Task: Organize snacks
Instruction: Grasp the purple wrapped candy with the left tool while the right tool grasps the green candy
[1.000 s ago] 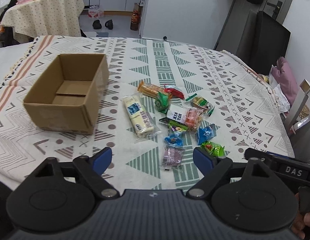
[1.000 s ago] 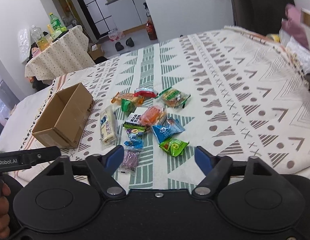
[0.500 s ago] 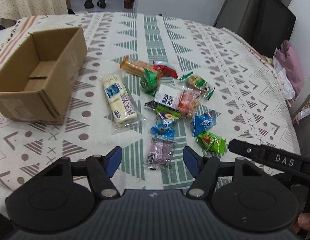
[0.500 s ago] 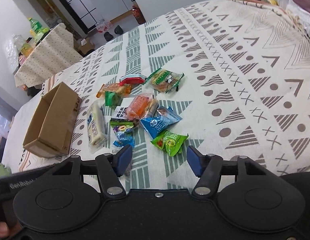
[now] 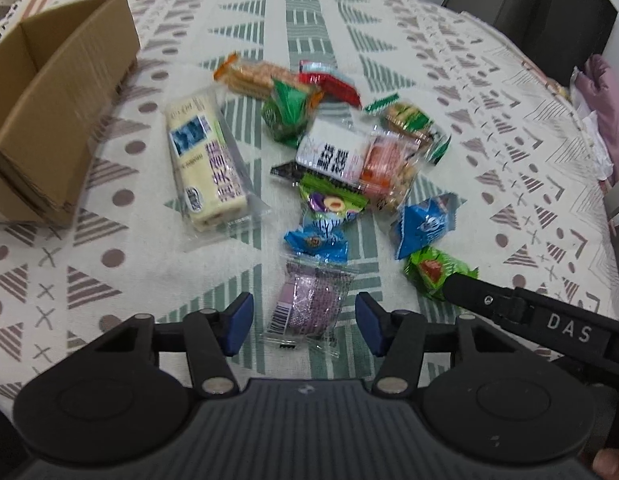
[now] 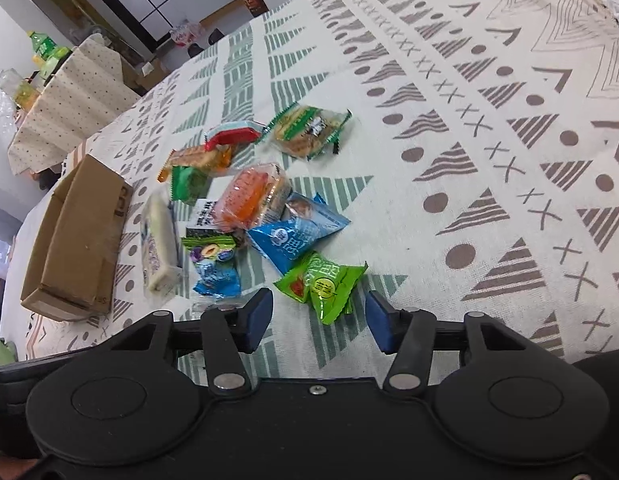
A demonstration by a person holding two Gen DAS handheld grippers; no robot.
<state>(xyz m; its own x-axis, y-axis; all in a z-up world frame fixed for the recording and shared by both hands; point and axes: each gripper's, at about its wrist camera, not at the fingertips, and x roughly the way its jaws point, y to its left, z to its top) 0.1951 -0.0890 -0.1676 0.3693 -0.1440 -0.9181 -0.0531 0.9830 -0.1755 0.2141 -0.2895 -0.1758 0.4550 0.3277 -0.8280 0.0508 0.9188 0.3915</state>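
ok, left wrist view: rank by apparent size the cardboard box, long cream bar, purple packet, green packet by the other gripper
1. cardboard box, partly cut off by the frame
2. long cream bar
3. purple packet, though it lies nearest the camera, so inflated
4. green packet, partly hidden by the right hand-held gripper

"DAS" on right tool's arm [image 5: 565, 330]
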